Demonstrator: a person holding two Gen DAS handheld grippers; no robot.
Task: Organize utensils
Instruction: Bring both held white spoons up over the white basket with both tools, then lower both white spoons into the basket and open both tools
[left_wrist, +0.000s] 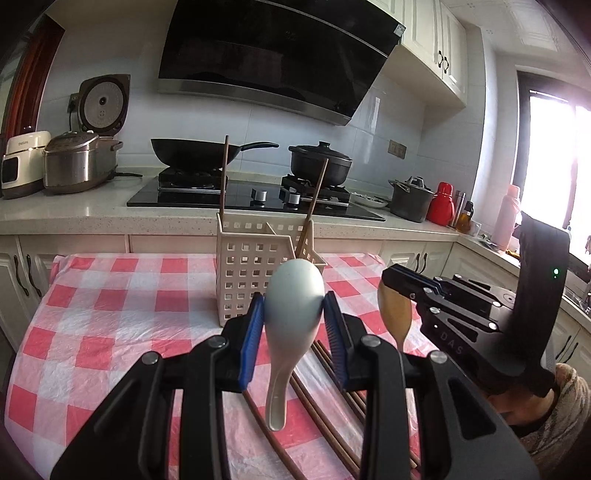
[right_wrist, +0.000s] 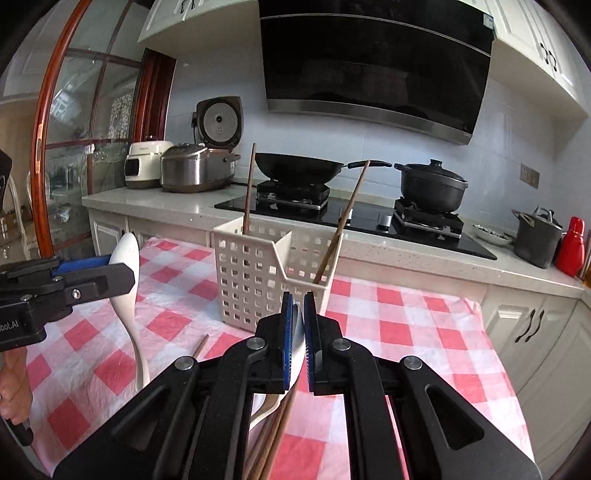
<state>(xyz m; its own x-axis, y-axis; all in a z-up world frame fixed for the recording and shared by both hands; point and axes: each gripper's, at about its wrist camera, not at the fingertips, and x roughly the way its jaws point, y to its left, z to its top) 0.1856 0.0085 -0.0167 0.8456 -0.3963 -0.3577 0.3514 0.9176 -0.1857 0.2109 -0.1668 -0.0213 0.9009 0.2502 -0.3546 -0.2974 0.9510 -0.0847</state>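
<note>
left gripper (left_wrist: 294, 314) clamped on pale spoon (left_wrist: 291, 317) above checked table (left_wrist: 110, 314), right gripper (right_wrist: 298, 325) clenched on wooden spoon (left_wrist: 395, 314), both just short of white basket (right_wrist: 255, 273) w/ 2 chopsticks (right_wrist: 248, 188) near table's far edge, loose chopsticks (left_wrist: 325, 402) below.

pale spoon (left_wrist: 293, 314) upright, chopsticks (left_wrist: 317, 402) flat

right tool (right_wrist: 298, 332) clamping a spoon (right_wrist: 297, 354), left tool (right_wrist: 110, 271) gripping white spoon (right_wrist: 127, 280); perforated caddy (right_wrist: 258, 284)

Red-white check cloth (left_wrist: 122, 295), cream caddy (left_wrist: 243, 266), pale-blue spoon (left_wrist: 293, 295).
</note>
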